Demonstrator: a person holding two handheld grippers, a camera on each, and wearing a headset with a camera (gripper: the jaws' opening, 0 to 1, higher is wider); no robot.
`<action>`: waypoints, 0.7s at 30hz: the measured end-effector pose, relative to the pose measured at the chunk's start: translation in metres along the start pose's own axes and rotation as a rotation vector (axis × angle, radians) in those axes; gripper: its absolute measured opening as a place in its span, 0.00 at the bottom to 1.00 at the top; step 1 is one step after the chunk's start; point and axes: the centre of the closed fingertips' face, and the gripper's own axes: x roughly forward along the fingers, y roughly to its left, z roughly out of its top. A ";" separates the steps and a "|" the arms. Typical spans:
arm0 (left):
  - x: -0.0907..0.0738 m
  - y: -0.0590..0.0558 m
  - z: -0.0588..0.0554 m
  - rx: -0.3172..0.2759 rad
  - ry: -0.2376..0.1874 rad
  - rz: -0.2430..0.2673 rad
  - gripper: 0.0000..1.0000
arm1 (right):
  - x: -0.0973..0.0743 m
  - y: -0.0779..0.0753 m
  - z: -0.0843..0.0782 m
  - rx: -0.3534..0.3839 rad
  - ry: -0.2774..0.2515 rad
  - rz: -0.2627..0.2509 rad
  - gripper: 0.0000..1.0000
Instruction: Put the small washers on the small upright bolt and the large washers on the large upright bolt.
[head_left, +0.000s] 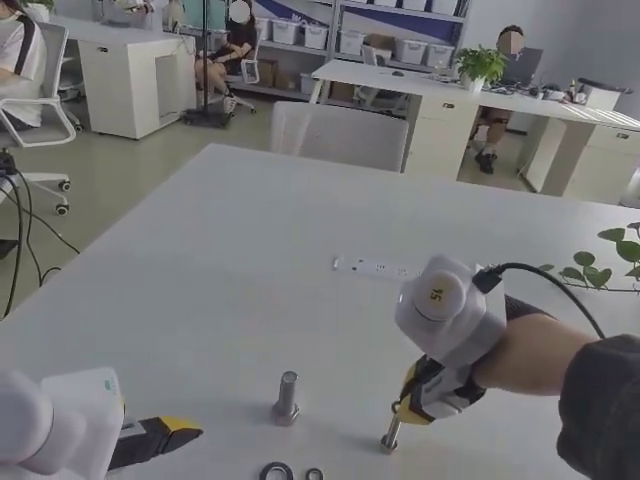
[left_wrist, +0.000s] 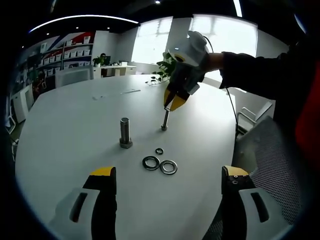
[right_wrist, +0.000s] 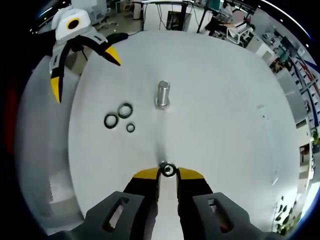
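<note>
- Head view: the right gripper (head_left: 404, 405) is held above the small bolt (head_left: 390, 438), near the large bolt (head_left: 286, 397) on the table (head_left: 250, 250).
- Left gripper view: the left gripper (left_wrist: 169, 173) is released; the large washers (left_wrist: 151, 162) and the loose small washer (left_wrist: 159, 151) lie just ahead.
- Right gripper view: the held small washer (right_wrist: 168, 170) is clenched at the bolt tip; threading is judged in hand, and lowering and release are needed next.

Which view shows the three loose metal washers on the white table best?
The left gripper view: the three loose metal washers lie whole near its centre, two large, one small. The right gripper view shows all three, smaller. The head view shows two at its bottom edge, partly cut.
</note>
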 end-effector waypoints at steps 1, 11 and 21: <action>0.000 0.000 0.000 0.000 0.000 0.000 0.87 | 0.001 0.001 0.000 0.000 0.001 0.004 0.14; 0.001 0.001 -0.001 -0.003 0.004 0.000 0.86 | 0.009 0.003 -0.003 0.009 0.006 0.020 0.14; 0.002 0.001 -0.003 -0.003 0.014 -0.002 0.86 | 0.021 0.004 -0.007 0.020 0.014 0.031 0.14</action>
